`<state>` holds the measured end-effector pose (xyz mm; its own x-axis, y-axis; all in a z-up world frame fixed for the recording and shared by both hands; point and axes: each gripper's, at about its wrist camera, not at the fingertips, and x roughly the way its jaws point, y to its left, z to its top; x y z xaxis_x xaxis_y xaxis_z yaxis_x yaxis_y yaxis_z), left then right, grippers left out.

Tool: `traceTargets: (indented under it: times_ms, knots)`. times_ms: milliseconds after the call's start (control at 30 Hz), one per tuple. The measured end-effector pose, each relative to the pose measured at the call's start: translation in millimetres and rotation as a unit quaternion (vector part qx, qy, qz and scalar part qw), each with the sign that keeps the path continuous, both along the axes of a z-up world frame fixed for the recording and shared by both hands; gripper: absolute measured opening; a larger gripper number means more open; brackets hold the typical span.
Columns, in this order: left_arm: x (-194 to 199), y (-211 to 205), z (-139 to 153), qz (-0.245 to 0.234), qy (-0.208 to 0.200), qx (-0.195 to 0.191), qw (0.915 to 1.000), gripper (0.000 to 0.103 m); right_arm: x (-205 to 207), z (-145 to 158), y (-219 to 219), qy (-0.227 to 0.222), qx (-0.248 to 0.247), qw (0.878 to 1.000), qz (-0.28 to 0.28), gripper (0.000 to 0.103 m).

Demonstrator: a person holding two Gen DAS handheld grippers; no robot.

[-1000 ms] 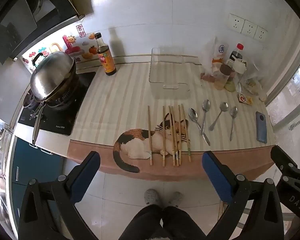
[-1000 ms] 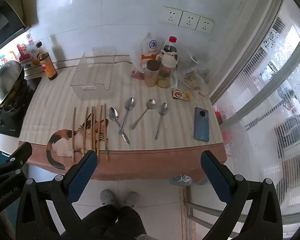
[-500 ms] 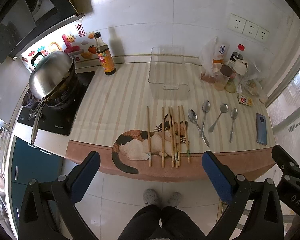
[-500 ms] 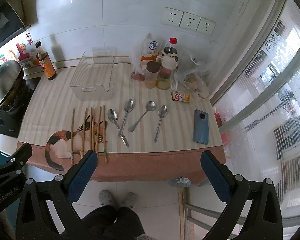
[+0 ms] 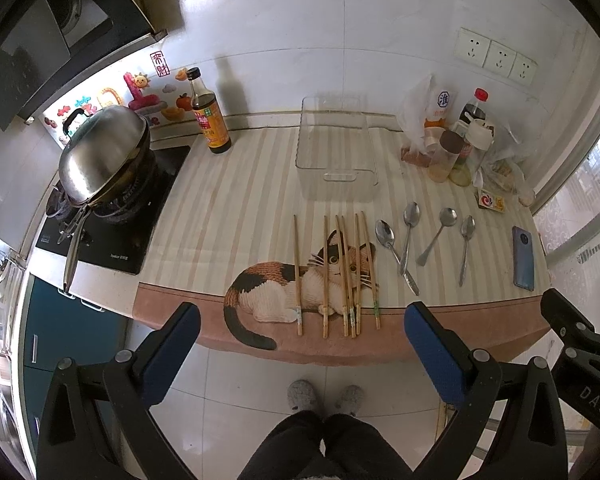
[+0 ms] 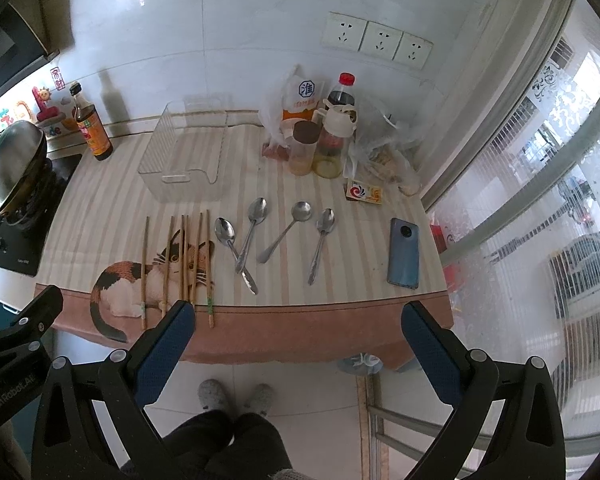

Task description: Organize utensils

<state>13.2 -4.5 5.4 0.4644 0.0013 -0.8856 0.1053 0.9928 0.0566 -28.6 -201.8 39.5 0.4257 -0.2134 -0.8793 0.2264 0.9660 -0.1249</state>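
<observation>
Kitchen tabletop (image 5: 236,216) with utensils laid out.
Six wooden chopsticks (image 5: 342,276), four metal spoons (image 5: 410,236), one clear plastic bin (image 5: 336,148); left gripper (image 5: 300,344) and right gripper (image 6: 296,338) fingers spread, released.

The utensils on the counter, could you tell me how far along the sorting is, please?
Nothing is sorted yet: the clear bin looks empty. Both tools, left tool and right tool, are open and hold nothing. Six chopsticks and four spoons remain on the mat.

left hand-held gripper (image 5: 300,344) spread wide, right hand-held gripper (image 6: 296,340) likewise
</observation>
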Motion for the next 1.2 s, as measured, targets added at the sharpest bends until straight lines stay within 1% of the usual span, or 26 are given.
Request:
traceTargets:
  times_ms: [800,933,1200]
  knots:
    - [4.9,-7.8,2.3,-0.004,-0.004,-0.001,1.0000,0.103,-1.5,0.0,-0.7,0.001,0.001,1.000,0.001,0.103]
    - [-6.7,-7.0,5.8,-0.006,-0.007,-0.002,1.0000,0.103,-2.5,-1.8,-3.1,0.000,0.002,1.000,0.000,0.103]
    - [-9.8,-8.3,7.9,-0.005,-0.011,-0.003,0.9999,0.103,-7.2,-1.0,-2.2,-0.001,0.002,1.000,-0.002,0.103]
